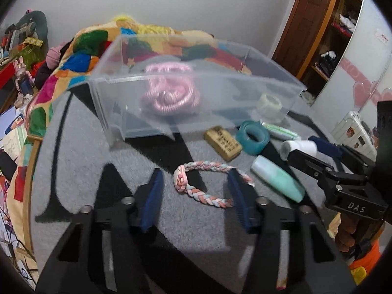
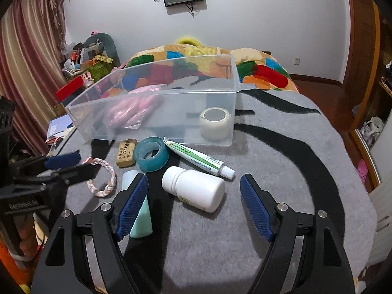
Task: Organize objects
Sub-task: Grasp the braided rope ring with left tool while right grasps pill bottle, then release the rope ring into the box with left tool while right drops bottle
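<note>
A clear plastic bin (image 1: 117, 90) (image 2: 152, 98) stands on the grey mat and holds a pink coiled cord (image 1: 169, 90) (image 2: 132, 112) and a white tape roll (image 2: 215, 122) (image 1: 269, 104). In front of it lie a braided hair tie (image 1: 208, 186) (image 2: 104, 176), a tan eraser (image 1: 223, 142) (image 2: 126, 153), a teal tape roll (image 1: 253, 137) (image 2: 152, 153), a toothpaste tube (image 2: 198, 156), a white bottle (image 2: 196, 189) and a mint tube (image 1: 276, 174) (image 2: 142, 223). My left gripper (image 1: 196, 193) is open around the hair tie. My right gripper (image 2: 194, 203) is open around the white bottle.
The mat (image 2: 269, 171) is grey with black curved stripes. A colourful blanket (image 2: 257, 71) lies behind the bin. Cluttered shelves and boxes (image 2: 83, 61) stand at the left, a wooden wardrobe (image 1: 318, 36) at the right.
</note>
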Tool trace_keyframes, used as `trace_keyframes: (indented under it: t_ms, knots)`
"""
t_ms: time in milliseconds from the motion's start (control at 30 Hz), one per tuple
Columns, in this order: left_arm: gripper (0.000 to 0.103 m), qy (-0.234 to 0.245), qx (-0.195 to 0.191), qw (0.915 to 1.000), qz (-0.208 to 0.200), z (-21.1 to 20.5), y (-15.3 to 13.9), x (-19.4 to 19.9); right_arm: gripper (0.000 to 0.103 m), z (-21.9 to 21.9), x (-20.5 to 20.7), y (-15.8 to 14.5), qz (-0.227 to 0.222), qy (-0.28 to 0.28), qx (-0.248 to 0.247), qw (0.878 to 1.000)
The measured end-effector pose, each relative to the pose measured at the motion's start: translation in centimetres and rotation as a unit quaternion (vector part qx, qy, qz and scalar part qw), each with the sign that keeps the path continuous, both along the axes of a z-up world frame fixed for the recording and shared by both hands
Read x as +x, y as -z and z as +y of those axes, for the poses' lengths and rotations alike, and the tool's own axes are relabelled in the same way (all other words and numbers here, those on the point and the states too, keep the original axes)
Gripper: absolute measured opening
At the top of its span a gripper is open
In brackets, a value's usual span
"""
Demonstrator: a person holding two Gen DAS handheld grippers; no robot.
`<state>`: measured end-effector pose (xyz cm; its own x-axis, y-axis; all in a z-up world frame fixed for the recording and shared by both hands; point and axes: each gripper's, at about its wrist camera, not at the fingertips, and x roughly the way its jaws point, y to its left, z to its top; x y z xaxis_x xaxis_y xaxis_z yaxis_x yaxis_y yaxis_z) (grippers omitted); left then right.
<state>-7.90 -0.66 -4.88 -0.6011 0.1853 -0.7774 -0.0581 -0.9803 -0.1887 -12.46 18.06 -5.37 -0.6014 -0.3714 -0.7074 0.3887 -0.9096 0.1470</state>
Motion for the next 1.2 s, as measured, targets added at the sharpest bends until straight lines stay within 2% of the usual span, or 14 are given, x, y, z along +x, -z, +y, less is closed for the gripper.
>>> trace_keyframes:
  t_ms: [67, 133, 200, 333, 567, 767, 933, 1200]
  knots:
    - [0.038, -0.005, -0.010, 0.9999, 0.008, 0.0, 0.1, 0.1, 0.071, -0.4, 0.0, 0.4, 0.002, 0.000, 0.005, 1.000]
    - [0.016, -0.006, -0.016, 0.9998, 0.011, 0.1, 0.1, 0.2, 0.055, -0.7, 0.0, 0.6, 0.002, 0.000, 0.013, 1.000]
    - [0.011, -0.013, -0.015, 0.9997, 0.012, -0.1, 0.1, 0.3, 0.052, -0.5, 0.1, 0.8, -0.001, -0.003, 0.010, 1.000]
    - [0.011, -0.015, -0.017, 0.9993, 0.028, -0.3, -0.8, 1.0, 0.052, 0.0, 0.9, 0.1, 0.013, -0.004, 0.004, 1.000]
    - [0.011, -0.017, -0.011, 0.9974, 0.070, -0.5, -4.3, 1.6, 0.052, 0.3, 1.9, -2.8, 0.048, -0.012, -0.006, 0.999]
    - [0.011, -0.028, 0.010, 0.9952, 0.093, -1.8, -7.2, -0.2, 0.052, 0.3, 1.4, -5.7, 0.090, -0.013, -0.003, 0.996]
    - [0.011, -0.047, -0.001, 0.9927, 0.110, -2.3, -9.1, -2.5, 0.052, -0.5, 0.0, -7.7, 0.114, -0.021, -0.001, 0.993]
    - [0.011, -0.080, 0.007, 0.9920, 0.098, -3.6, -8.9, -6.4, 0.052, -3.0, -4.5, -7.8, 0.088, -0.038, -0.008, 0.995]
